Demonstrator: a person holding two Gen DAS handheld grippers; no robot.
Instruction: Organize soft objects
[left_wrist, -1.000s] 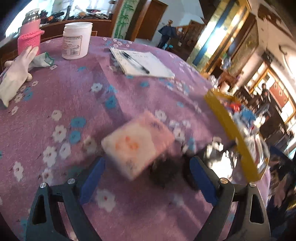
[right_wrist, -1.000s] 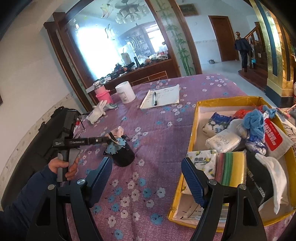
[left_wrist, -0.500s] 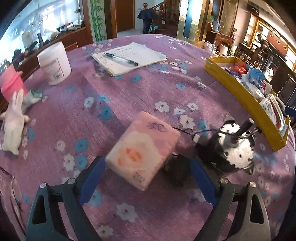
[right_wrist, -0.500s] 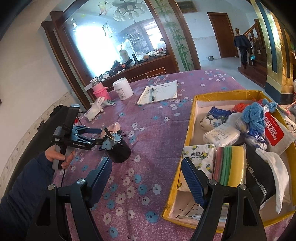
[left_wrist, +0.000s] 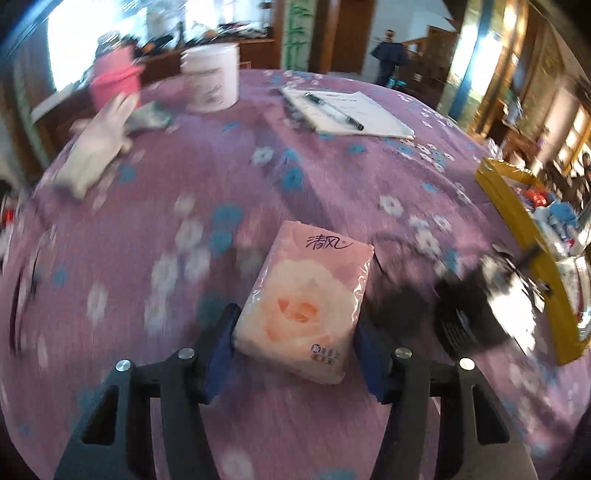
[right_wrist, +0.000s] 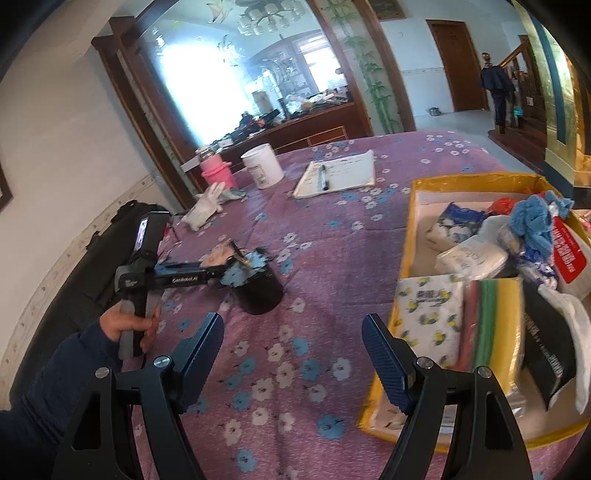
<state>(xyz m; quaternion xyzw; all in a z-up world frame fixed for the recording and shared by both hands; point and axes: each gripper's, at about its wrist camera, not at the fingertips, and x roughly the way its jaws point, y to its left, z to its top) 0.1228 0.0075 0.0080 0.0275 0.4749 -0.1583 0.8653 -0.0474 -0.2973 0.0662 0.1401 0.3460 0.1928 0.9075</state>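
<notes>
Tissue pack (left_wrist: 303, 302): glossy, crinkled plastic film, rose print. Tablecloth (left_wrist: 229, 177): matt woven cloth, floral. Yellow box (right_wrist: 413, 206) at 3 o'clock: glossy taped walls.

The tissue pack (left_wrist: 304, 299) lies on the table (left_wrist: 229, 173), the dark cup (left_wrist: 467, 314) just to its right; beyond that, the box (left_wrist: 524, 229). Behind sit notebook (left_wrist: 347, 114) and tub (left_wrist: 211, 82).

Left claw (left_wrist: 295, 347): black plastic frame w/ triangular cutouts, silver screws at the joints, dark blue ribbed pads. Right claw (right_wrist: 293, 354): same build, black w/ blue textured pads, silver screws. Left hand (right_wrist: 127, 326) on grey grip; dark navy sleeve (right_wrist: 55, 391); white lettering on black body.
</notes>
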